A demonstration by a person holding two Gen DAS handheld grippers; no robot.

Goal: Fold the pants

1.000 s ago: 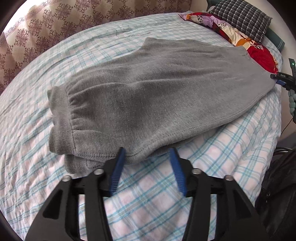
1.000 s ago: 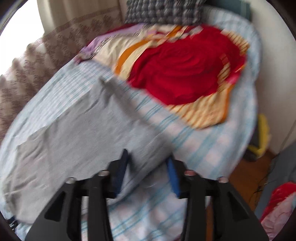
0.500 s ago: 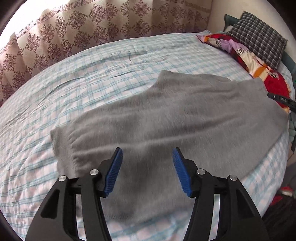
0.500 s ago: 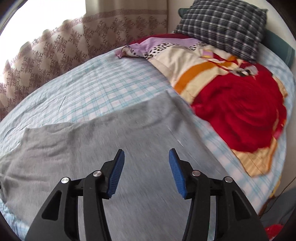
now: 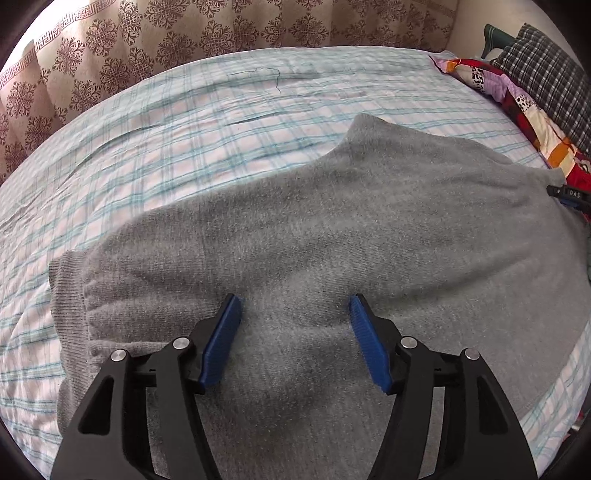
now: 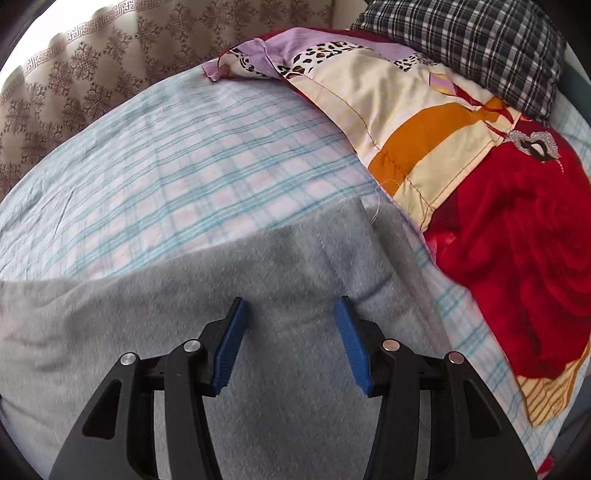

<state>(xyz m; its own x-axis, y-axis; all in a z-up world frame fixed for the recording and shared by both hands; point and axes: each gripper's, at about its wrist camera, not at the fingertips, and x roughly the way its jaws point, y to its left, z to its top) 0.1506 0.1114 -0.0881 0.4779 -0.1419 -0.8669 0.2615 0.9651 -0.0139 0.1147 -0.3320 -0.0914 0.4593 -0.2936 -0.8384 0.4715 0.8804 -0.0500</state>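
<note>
Grey fleece pants [image 5: 369,229] lie flat across the bed, with the ribbed cuffs [image 5: 68,295] at the left in the left wrist view. My left gripper [image 5: 294,301] hovers over the leg part near the cuffs. Its jaws are opening, and no fold of cloth is pinched between the blue pads [image 5: 221,339]. In the right wrist view the other end of the pants [image 6: 184,332] fills the lower half. My right gripper [image 6: 291,301] stands open just above the cloth near the far corner [image 6: 362,206], holding nothing.
The bed has a blue and pink plaid sheet [image 5: 184,129]. A patchwork quilt with a red part [image 6: 498,221] and a chequered pillow [image 6: 461,44] lie to the right of the pants. A patterned brown curtain [image 5: 184,33] runs along the far side.
Both grippers have moved forward from the near edge of the pants to over the cloth and come lower. The left jaws stand wider than before.
</note>
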